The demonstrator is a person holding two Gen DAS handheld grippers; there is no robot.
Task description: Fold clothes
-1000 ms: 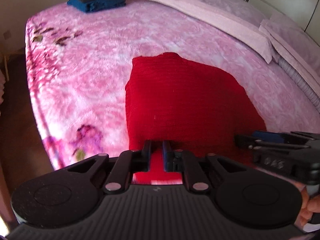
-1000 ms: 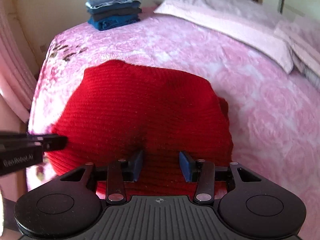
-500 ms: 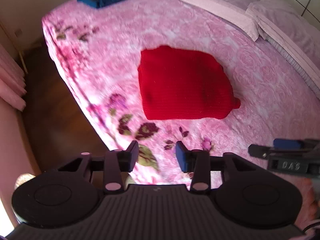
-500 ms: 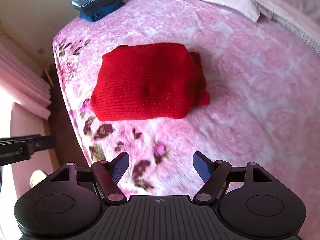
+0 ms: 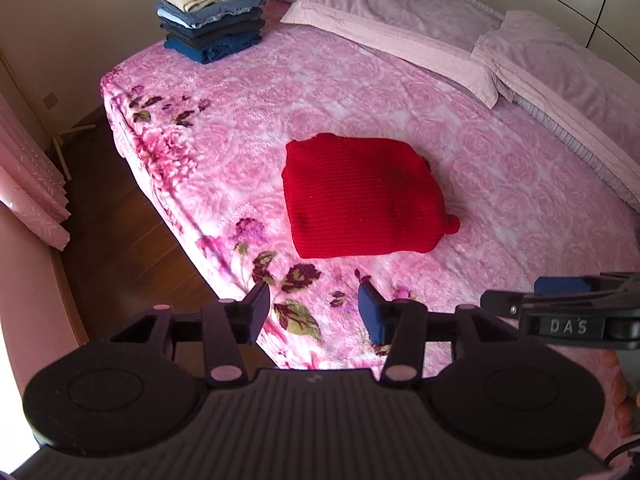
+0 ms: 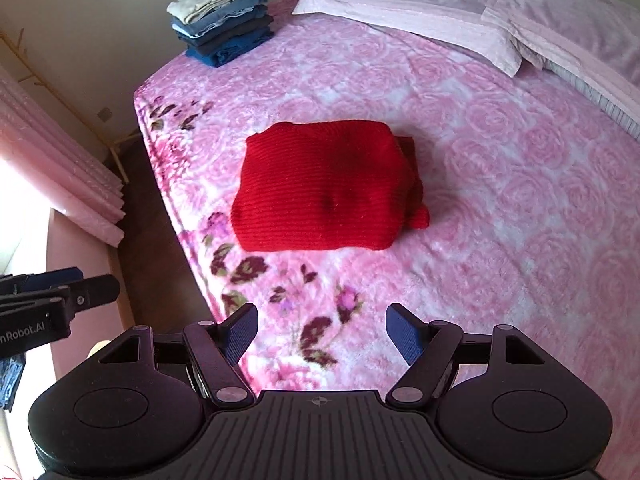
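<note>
Sweater (image 5: 362,200), red ribbed knit, lies folded square; left tool (image 5: 312,312) opening empty, right tool (image 6: 320,332) open

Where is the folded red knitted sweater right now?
In both wrist views the folded red knitted sweater lies mid-frame on the pink floral blanket, near its flowered edge, beyond both grippers.

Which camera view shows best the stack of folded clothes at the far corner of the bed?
The left wrist view: the stack of folded clothes appears larger there, with each layer distinct. The right wrist view shows the same stack smaller and more slanted.
</note>
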